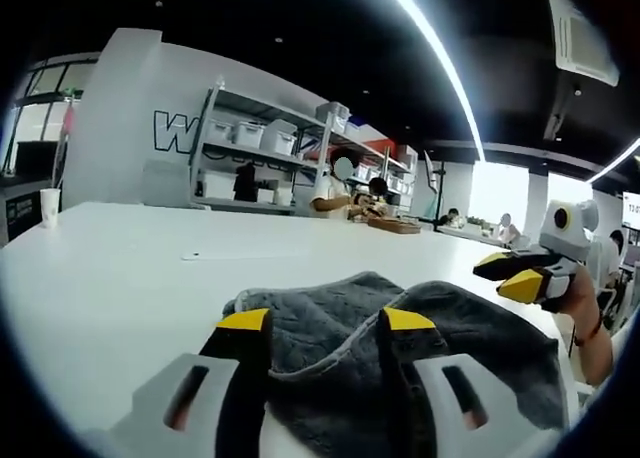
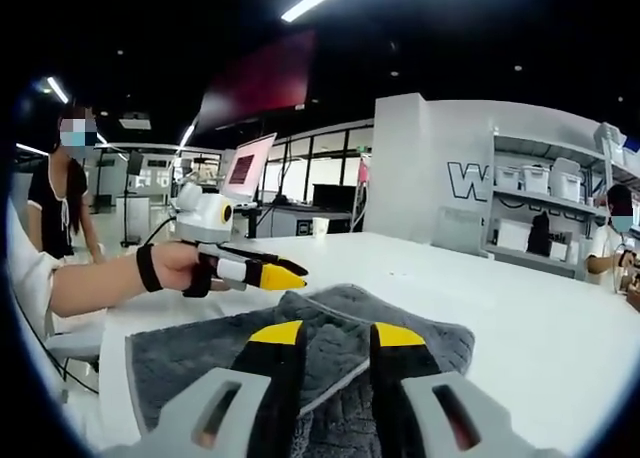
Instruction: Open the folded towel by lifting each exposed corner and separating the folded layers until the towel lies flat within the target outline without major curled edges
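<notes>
a bright open workshop with shelving (image 1: 265, 153) along a white wall surrounds a long white worktop (image 1: 130, 268). a grey towel (image 1: 340, 358), partly folded with a pale hem showing, lies at the worktop's near edge. the left gripper (image 1: 326, 320) hangs just above it, jaws parted and holding nothing. the right gripper (image 2: 325, 333) is likewise parted over the cloth, gripping nothing.
</notes>
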